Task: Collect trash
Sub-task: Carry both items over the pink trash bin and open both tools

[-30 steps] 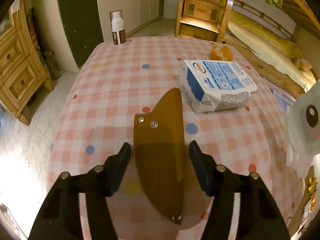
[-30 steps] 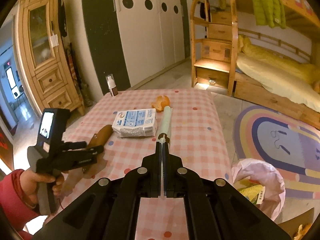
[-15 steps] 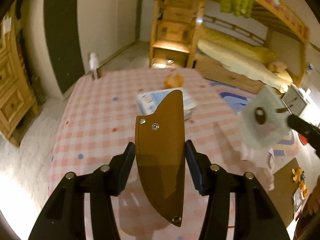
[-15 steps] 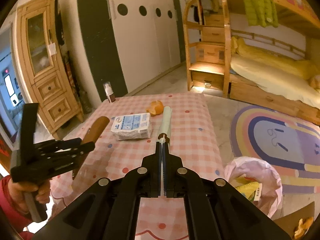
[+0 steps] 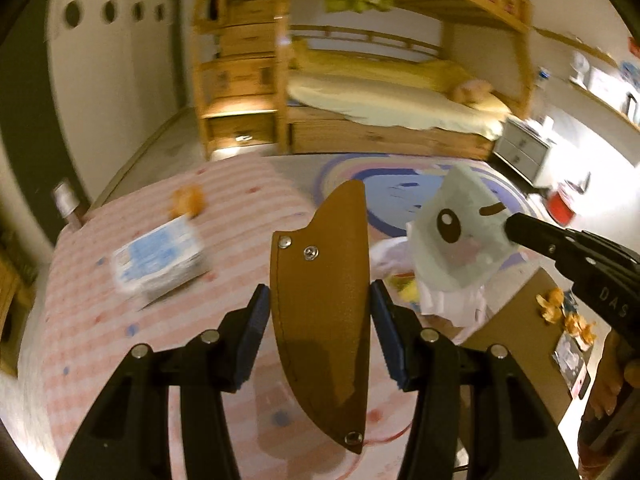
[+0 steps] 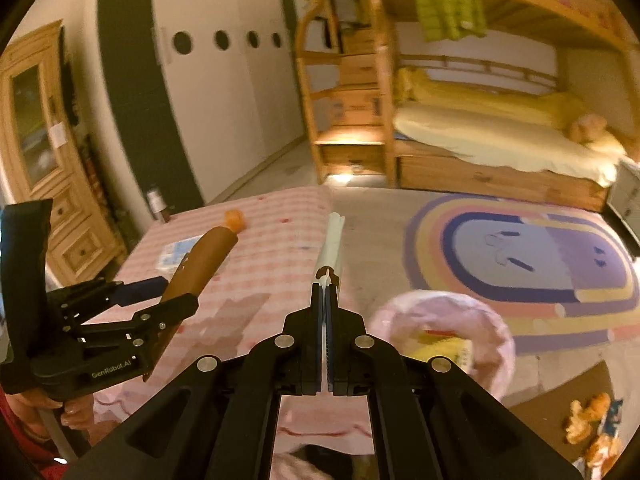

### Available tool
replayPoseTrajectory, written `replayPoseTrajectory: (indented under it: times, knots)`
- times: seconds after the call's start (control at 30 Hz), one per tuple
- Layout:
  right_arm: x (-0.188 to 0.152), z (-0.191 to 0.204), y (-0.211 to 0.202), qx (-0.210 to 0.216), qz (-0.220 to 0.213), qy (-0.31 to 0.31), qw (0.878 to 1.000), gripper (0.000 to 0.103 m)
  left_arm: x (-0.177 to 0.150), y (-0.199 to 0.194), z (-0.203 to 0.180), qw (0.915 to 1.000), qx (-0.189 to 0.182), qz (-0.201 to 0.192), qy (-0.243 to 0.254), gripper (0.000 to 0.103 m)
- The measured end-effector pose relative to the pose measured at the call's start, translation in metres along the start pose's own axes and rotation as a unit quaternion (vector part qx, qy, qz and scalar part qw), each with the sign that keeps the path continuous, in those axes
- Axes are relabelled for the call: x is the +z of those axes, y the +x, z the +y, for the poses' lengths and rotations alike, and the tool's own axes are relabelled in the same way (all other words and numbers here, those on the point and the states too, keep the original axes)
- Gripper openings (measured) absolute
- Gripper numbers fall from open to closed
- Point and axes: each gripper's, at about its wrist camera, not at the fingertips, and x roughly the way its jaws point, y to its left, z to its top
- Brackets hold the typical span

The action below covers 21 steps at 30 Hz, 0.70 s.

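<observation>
Leather, smooth and brown, forms the curved sheath [image 5: 320, 312] clamped between the blue pads of the left hand-held gripper [image 5: 320, 320]. It is blade-shaped, stitched along one edge and studded with metal rivets; its long axis runs forward along the fingers, the narrow tip pointing away over the far edge of the table [image 5: 100, 340], which wears a pink checked cloth.

The right hand-held gripper [image 6: 325, 312] is closed on a thin, flat, pale green paper packet [image 6: 332, 240]. In the right wrist view the packet shows edge-on as a slim strip pointing straight ahead. The left wrist view alone shows its broad face, printed with a cartoon eye and a winking eye [image 5: 460, 236].

The right wrist view shows the round trash bin [image 6: 480, 312] with its crinkled pink liner on the floor, below and right of the packet. On the table lie a blurred blue-and-white soft pack [image 5: 158, 264] and an orange peel [image 5: 186, 200].
</observation>
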Motion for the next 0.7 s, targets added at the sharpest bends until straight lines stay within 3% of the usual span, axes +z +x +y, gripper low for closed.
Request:
replayPoseTrajectory:
  times: [0.27,0.7]
  knots:
    - [-0.016,-0.076,-0.006,-0.082,0.007,0.048,0.995,0.001,0.014,0.047,-0.078,0.9962,-0.051,0.016,0.069,0.05]
    - [-0.017,-0.138,0.034,-0.1,0.03,0.084,0.991,0.001,0.046,0.108,-0.127,0.9924,-0.085,0.026,0.085,0.051]
